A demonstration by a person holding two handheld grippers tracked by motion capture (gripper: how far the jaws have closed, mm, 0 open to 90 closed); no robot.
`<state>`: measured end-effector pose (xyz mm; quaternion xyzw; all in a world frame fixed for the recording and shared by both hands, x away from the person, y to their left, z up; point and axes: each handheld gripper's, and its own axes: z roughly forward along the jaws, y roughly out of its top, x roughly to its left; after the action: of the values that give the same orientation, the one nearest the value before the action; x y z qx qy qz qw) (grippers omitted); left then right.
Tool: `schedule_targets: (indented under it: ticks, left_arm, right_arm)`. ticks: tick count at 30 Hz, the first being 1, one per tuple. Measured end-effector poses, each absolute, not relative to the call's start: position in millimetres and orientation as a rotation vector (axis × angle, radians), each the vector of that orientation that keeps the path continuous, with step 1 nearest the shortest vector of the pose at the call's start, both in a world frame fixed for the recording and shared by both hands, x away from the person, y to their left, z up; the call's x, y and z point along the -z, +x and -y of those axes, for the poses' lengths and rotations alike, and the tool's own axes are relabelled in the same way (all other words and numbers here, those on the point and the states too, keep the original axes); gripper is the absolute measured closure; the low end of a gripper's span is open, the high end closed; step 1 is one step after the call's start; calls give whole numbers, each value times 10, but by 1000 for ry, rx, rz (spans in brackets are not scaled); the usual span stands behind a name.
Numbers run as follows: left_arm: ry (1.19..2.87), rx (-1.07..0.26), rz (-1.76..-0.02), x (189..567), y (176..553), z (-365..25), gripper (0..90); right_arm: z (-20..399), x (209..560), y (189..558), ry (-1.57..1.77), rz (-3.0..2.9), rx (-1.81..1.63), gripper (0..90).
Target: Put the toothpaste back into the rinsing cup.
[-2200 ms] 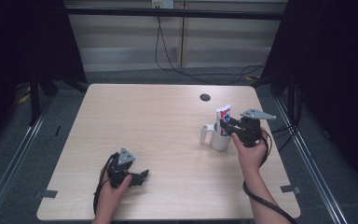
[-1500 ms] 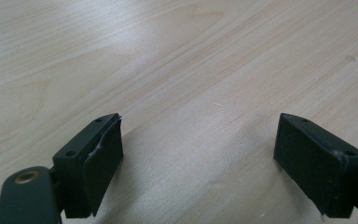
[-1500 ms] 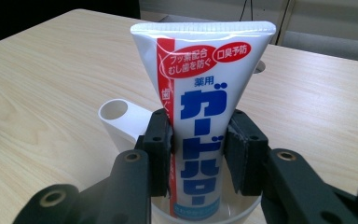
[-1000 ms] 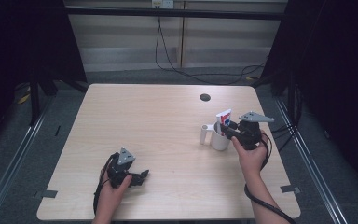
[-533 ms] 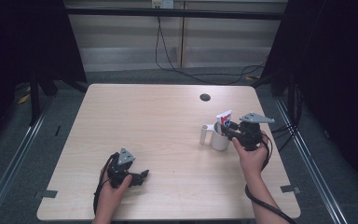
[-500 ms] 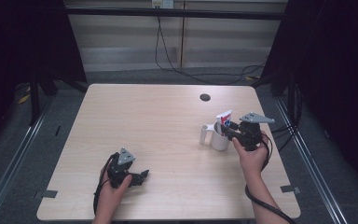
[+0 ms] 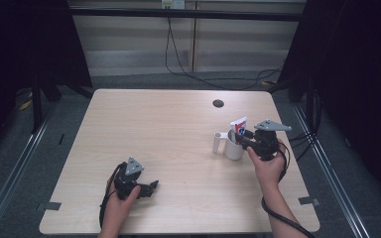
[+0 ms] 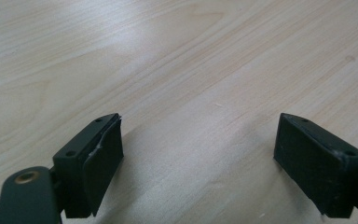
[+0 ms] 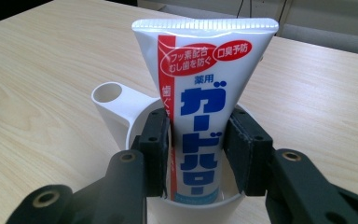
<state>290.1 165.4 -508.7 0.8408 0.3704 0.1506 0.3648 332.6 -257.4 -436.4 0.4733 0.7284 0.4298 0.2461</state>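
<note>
Right gripper point(image 9: 198, 154) has its two black jaws closed against the sides of a toothpaste tube point(image 9: 203, 112), which stands upright in a white cup point(image 7: 233, 148) near the table's right edge. That tube is smooth white plastic, flat and crimped at the top, with red and blue print; the cup is round with a looped handle. Left gripper point(image 8: 198, 158) rests low at the near left, jaws wide apart with nothing between them. Pale wood-grain table point(image 7: 168, 124), rounded corners, one dark hole point(image 7: 218, 103); grey floor, dark curtains around.
</note>
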Motion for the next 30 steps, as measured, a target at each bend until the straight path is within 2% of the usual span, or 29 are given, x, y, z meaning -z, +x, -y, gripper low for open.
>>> schedule_targets:
  ticks: [16, 30]
  left_arm:
    - [2163, -388, -952, 5087, 2901, -1654, 154]
    - [2164, -388, -953, 5086, 2901, -1654, 154]
  right_arm:
    - [2598, 4377, 3314, 1313, -1994, -1151, 542]
    - [2570, 4342, 3312, 1293, -1990, -1122, 432]
